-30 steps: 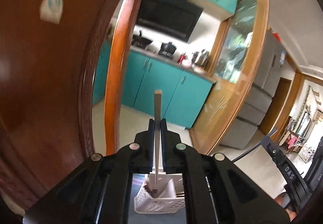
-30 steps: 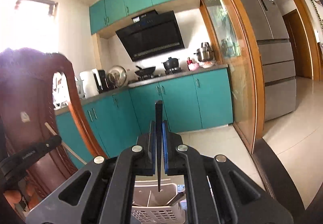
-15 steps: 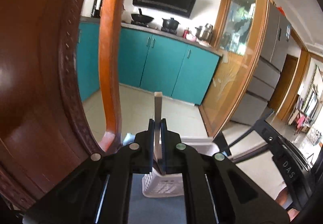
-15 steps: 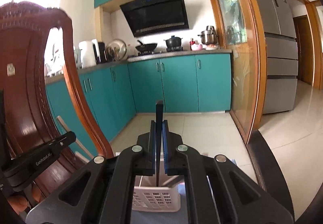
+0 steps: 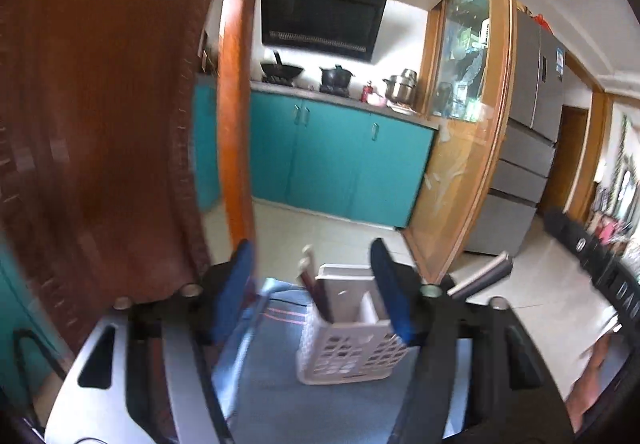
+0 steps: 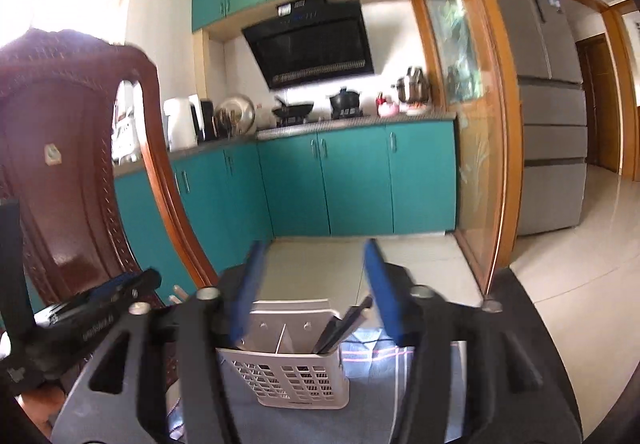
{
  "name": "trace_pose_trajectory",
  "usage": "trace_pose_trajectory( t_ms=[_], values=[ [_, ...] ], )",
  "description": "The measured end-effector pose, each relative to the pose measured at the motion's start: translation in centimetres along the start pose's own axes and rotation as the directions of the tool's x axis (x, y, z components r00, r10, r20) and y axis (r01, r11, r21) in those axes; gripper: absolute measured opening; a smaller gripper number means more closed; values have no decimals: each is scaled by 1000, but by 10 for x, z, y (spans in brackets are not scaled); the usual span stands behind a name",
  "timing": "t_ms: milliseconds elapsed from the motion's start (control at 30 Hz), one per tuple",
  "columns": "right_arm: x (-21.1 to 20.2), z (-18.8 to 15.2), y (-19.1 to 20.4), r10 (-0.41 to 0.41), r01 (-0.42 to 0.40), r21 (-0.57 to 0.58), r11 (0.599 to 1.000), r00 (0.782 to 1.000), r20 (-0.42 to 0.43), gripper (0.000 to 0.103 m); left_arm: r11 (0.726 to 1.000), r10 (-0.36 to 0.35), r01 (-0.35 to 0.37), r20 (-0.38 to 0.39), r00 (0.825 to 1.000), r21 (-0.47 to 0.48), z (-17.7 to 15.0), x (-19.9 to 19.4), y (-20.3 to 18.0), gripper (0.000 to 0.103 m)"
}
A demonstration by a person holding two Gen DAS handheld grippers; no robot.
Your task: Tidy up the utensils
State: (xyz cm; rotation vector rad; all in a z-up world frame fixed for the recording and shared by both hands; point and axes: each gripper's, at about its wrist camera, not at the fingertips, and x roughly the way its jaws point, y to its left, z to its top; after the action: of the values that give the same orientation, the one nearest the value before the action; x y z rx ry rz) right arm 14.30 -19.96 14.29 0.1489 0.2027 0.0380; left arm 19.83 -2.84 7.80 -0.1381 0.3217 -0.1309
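Around the caddy: the white perforated plastic utensil caddy [image 5: 349, 340] [image 6: 294, 372] stands upright on a grey-blue cloth [image 5: 276, 396] [image 6: 368, 404] with thin pink stripes; bare cloth lies open on every side of it.
Edge behind caddy: the cloth's far edge runs just behind the caddy, and beyond it the pale tiled floor [image 6: 320, 264] stretches clear to the teal lower cabinets [image 6: 356, 180].
Edge left of caddy: a dark red-brown carved wooden chair back [image 5: 100, 124] [image 6: 68, 148] rises close by, narrowing the room on that side.
Left gripper: the black left gripper with blue pads [image 5: 312, 288] points slightly downward at the caddy; its jaws are opening and stand wide, with nothing pressed between the pads.
Right gripper: the black right gripper with blue pads [image 6: 314, 288] points slightly downward over the caddy's rim; its jaws are opening and stand wide, gripping nothing.
Light utensil: one pale wooden stick-shaped handle [image 5: 307, 272] leans in the caddy's left compartment, as the left wrist view shows.
Dark utensil: one black flat handle [image 6: 342, 328] leans tilted in the caddy's right compartment, seen from the right wrist.
Count: one caddy, two loose handles inside it, two grippers, one chair.
Caddy interior: a thin divider [image 6: 282, 340] splits it; the exact number of compartments cannot be told.
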Motion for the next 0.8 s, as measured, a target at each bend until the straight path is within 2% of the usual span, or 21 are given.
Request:
trace_pose_trajectory(
  t_ms=[67,133,200,267,333,367,433,633,800],
  values=[
    [-14,-16,-2,-14,15,-31,999,1000,24,61,998,38,-39,12,999,54,-18,-15,-1,69],
    [-25,-37,-6,-27,29,-61,998,999,38,68,993,64,-65,9,998,99,-32,-24,-4,77],
    [-33,-66,-12,-53,53,-84,995,999,13,75,991,64,-65,12,998,114,-43,-35,-4,85],
    [-37,-88,-14,-83,76,-93,993,994,-68,78,988,66,-68,23,998,139,-53,-48,-5,91],
    [-44,-98,-12,-86,76,-95,993,991,-107,85,984,74,-80,44,996,158,-59,-60,-6,95],
    [-54,-102,-9,-90,80,-103,991,990,-104,87,984,74,-82,55,996,161,-62,-68,-6,98],
    [-70,-103,-4,-104,94,-121,988,992,-75,99,985,65,-74,68,996,156,-67,-83,-6,99],
    [-108,-107,5,-175,173,-136,976,985,-6,100,988,15,-25,62,998,155,-77,-106,-9,99],
    [-125,-108,4,-182,180,-105,978,983,-2,100,994,-29,28,9,1000,109,-87,-112,-9,99]
  ],
)
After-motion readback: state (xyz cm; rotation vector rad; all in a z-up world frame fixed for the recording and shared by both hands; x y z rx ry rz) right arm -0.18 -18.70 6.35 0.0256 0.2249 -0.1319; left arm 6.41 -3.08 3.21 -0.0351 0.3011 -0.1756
